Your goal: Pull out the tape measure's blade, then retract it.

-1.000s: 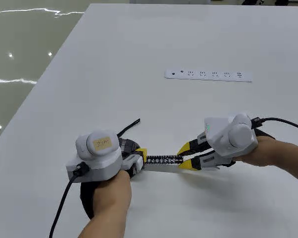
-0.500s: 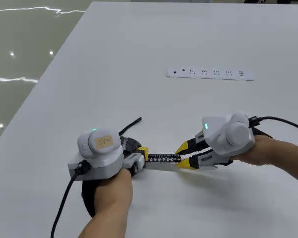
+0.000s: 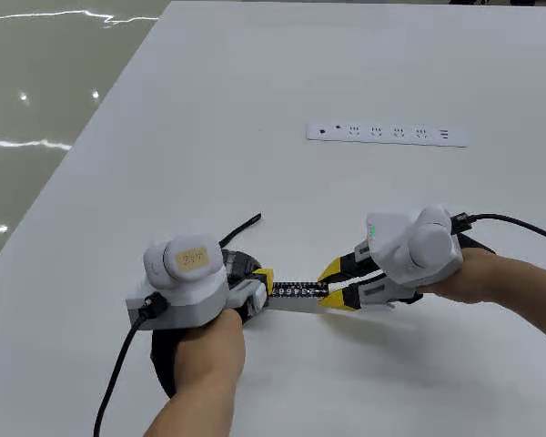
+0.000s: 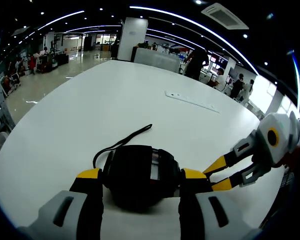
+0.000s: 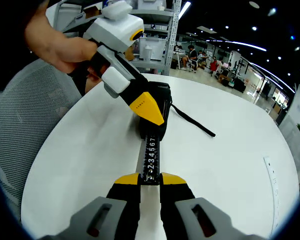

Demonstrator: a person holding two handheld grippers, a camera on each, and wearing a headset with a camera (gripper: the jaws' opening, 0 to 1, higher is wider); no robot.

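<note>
So, in the head view my left gripper [image 3: 255,289] is gripping the tape measure [image 3: 240,269] on the counter [image 3: 255,109], in the left gripper view its jaws are squeezing the case [image 4: 140,172], and in the right gripper view my right gripper [image 5: 150,179] is pinching the blade [image 5: 150,156], only a short stretch out, leaving retraction undone.

The head view looks down from above and behind the left tool [image 3: 257,287] and right tool [image 3: 331,288] on the tabletop [image 3: 282,82]. Each tool's view sits low and close, facing the other tool across the shared tape measure [image 4: 137,175].
</note>
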